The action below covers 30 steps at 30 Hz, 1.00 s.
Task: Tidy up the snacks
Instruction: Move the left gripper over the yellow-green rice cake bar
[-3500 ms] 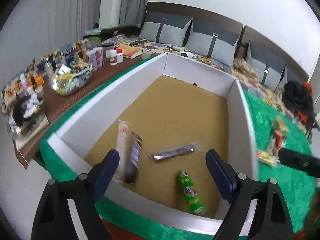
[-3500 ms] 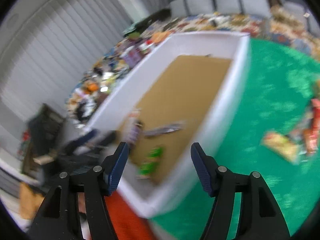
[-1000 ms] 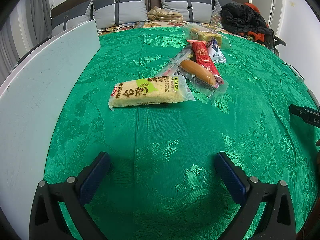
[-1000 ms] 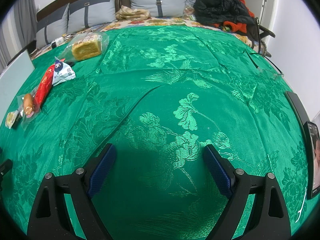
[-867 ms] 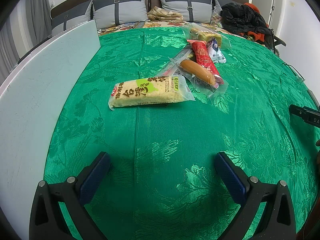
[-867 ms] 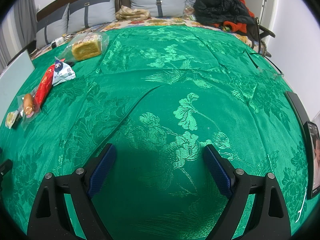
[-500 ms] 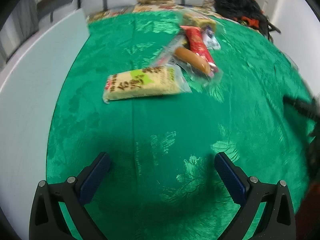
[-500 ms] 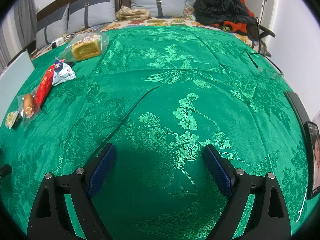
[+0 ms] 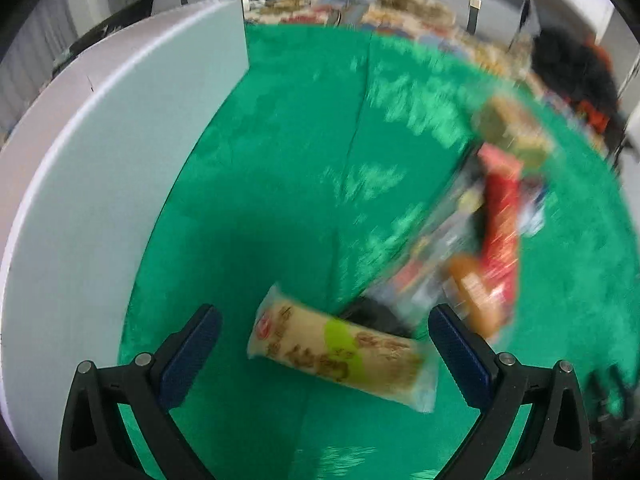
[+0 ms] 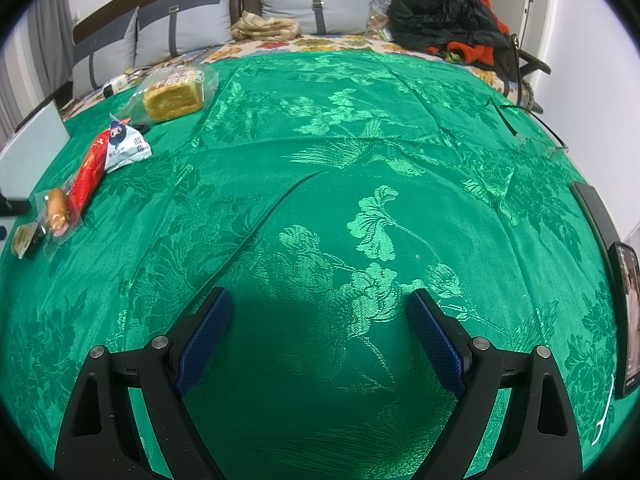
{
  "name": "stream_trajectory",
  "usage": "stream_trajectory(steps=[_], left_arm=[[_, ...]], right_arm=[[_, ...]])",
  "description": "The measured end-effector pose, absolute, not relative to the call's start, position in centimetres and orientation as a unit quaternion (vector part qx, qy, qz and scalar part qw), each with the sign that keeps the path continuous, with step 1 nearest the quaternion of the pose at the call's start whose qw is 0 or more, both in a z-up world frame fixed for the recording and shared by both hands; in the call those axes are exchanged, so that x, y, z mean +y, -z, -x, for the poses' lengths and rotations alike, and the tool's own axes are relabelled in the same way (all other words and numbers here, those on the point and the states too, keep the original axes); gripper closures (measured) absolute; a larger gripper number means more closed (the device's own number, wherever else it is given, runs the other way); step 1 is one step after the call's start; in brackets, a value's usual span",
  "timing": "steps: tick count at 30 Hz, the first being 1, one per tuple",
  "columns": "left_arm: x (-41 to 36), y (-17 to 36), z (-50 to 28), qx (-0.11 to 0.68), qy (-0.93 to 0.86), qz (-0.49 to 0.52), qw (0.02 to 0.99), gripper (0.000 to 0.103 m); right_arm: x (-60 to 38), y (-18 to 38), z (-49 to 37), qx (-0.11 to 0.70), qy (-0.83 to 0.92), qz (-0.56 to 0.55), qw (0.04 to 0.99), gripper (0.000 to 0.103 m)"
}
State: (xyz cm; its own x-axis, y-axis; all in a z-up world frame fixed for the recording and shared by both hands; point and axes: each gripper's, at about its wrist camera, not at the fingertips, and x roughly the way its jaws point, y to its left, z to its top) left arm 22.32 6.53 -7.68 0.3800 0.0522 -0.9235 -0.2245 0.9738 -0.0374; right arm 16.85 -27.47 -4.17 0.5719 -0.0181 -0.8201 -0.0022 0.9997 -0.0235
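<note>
- Left gripper [image 9: 324,350], jaws spread wide and empty, straddles a glossy oblong cracker packet [image 9: 340,350] lying on green brocade cloth [image 9: 280,184].
- At 2 o'clock, blurred crinkly wrappers: a red stick [image 9: 500,232].
- At 9 o'clock, the smooth white box wall [image 9: 100,168].
- Right gripper [image 10: 320,340] gapes wide, empty, over bare cloth.

We see the green cloth [image 10: 360,128] as woven brocade with a satin sheen | white box wall [image 9: 80,208] matt, smooth board | cake packet [image 9: 340,352] in glossy clear film | red snack wrapper [image 10: 89,170] shiny plastic | jaws faced with textured blue pads [image 10: 434,342], matt black plastic arms.
</note>
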Motion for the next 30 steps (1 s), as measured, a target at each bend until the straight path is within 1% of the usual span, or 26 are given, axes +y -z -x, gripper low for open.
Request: stream_trajectory(steps=[8,13,17,20,22,25,30], left_arm=[[9.4,7.2,-16.6,0.542,-0.062,0.04,0.837,0.004],[10.1,7.4,-16.3,0.544,-0.037,0.114,0.83,0.004],[8.3,7.9,-17.4,0.544,-0.033,0.141,0.827,0.004],[6.7,8.9,-18.3,0.546,-0.058,0.117,0.828,0.003],[5.9,9.2,-18.4,0.544,-0.073,0.083,0.831,0.003],[5.9,9.5,-17.8,0.545,-0.069,0.056,0.834,0.003],[8.0,9.6,-15.8,0.542,-0.067,0.055,0.836,0.003]], right_arm=[[-27.4,4.2,-16.9,0.463,0.004,0.011,0.886,0.011],[-27.4,4.2,-16.9,0.463,0.004,0.011,0.886,0.011],[-27.5,4.2,-16.9,0.463,0.004,0.011,0.886,0.011],[-27.4,4.2,-16.9,0.463,0.004,0.011,0.886,0.011],[-27.4,4.2,-16.9,0.463,0.004,0.011,0.886,0.011],[-27.5,4.2,-16.9,0.463,0.004,0.011,0.886,0.011],[-27.4,4.2,-16.9,0.463,0.004,0.011,0.886,0.011]])
